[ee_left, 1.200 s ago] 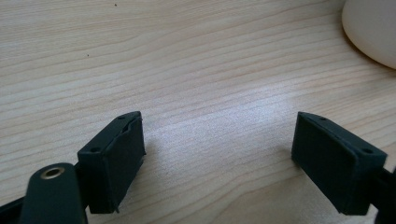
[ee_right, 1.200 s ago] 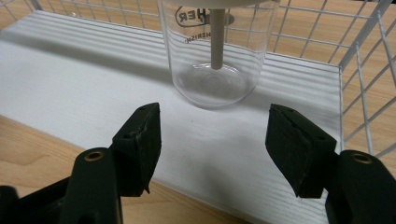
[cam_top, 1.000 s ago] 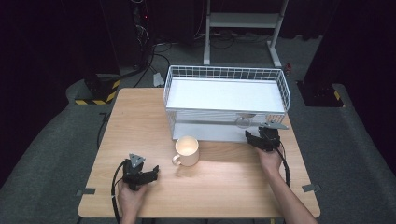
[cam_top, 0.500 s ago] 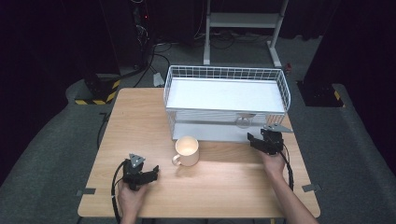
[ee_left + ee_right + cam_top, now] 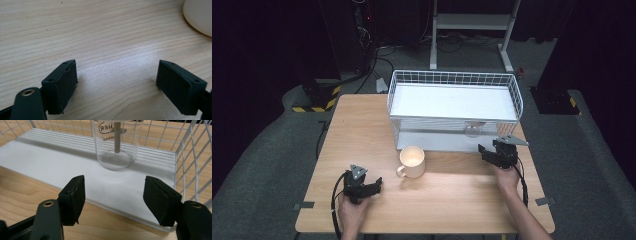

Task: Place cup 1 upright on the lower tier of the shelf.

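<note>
- Worktop point(image 5: 362, 130) of light wood with visible grain carries a two-level white wire rack point(image 5: 454, 80), a cream ceramic mug point(image 5: 412, 161) and both grippers.
- The rack stands at the far middle-right of the worktop, with a white tray on top and a white ribbed shelf point(image 5: 62, 157) underneath.
- A clear glass beaker with printed lettering point(image 5: 116, 142) stands upright on the lower shelf, toward the rack's right end; a thin pale rod is seen through its wall.
- The mug sits on the worktop just in front of the rack's left half, its handle pointing toward the near left.
- The left gripper point(image 5: 359, 186) rests low on the worktop at the near left, held by a hand point(image 5: 352, 215); its jaws stand wide apart with bare wood between them, and the mug's rounded wall point(image 5: 197, 17) shows off to its upper right, apart from it.
- The right gripper point(image 5: 113, 197) is held at the front edge of the lower shelf, jaws spread wide and empty, aimed at the beaker, which stands well beyond the fingertips and untouched.
</note>
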### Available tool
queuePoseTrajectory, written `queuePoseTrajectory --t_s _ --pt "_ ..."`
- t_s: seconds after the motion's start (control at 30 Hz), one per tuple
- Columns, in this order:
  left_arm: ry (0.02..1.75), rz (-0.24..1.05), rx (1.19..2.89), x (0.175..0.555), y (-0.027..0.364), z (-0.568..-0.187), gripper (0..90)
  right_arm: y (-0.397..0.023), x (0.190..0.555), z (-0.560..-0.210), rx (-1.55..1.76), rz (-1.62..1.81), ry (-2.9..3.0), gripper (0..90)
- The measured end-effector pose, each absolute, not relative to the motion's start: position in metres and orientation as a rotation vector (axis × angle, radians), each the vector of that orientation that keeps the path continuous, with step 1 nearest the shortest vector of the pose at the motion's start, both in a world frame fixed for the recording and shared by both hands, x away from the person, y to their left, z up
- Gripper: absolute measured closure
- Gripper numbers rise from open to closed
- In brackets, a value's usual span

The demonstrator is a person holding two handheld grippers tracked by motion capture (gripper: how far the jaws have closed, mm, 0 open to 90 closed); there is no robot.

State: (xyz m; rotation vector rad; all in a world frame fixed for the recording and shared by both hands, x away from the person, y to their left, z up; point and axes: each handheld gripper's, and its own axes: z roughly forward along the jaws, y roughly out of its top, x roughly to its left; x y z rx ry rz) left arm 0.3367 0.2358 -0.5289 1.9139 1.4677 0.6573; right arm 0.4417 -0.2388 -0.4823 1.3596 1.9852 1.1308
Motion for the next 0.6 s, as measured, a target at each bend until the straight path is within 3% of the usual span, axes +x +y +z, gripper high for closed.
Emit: queuePoseTrajectory --t_s 0.6 --pt "1.468 0.657 1.914 0.337 0.236 -0.529 17.2 -0.250 0.427 -0.482 1.371 1.176 1.974 33.8"
